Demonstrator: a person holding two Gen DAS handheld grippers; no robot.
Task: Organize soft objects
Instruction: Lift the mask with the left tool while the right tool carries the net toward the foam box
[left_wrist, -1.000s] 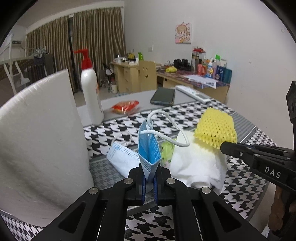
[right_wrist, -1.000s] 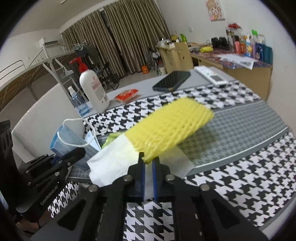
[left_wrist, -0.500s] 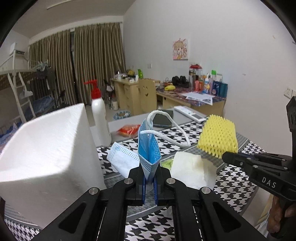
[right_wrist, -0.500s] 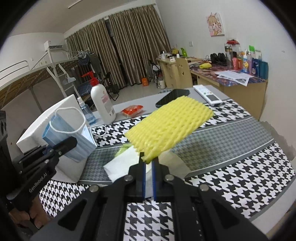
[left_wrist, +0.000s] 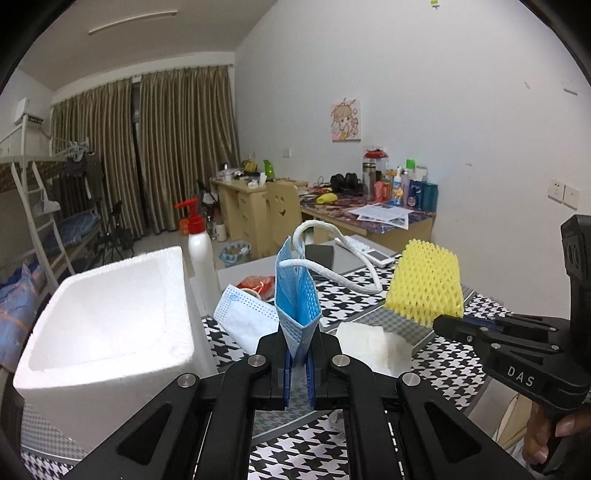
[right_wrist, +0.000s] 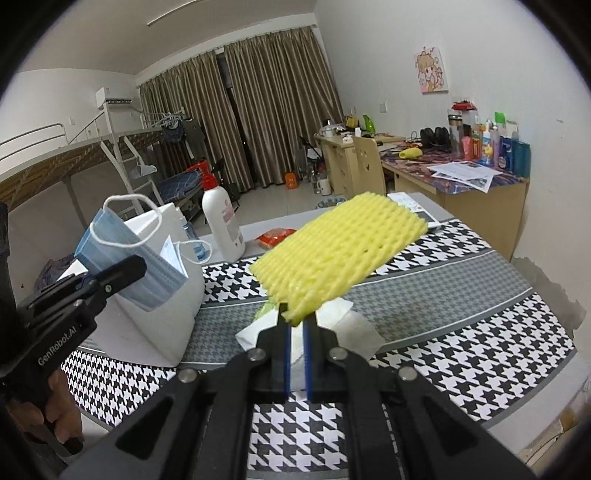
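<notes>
Left gripper clamps a mask just right of the open foam box (the nearer hand); right gripper pinches yellow netting, box farther left.

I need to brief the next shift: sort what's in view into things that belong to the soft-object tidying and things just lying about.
Part of the job:
- blue face mask, pinched in the left tongs
- yellow foam net, pinched in the right tongs
- white foam box
- second mask on the table
- white tissue

Lying about:
- pump bottle
- phone
- remote control
- red snack packet
</notes>
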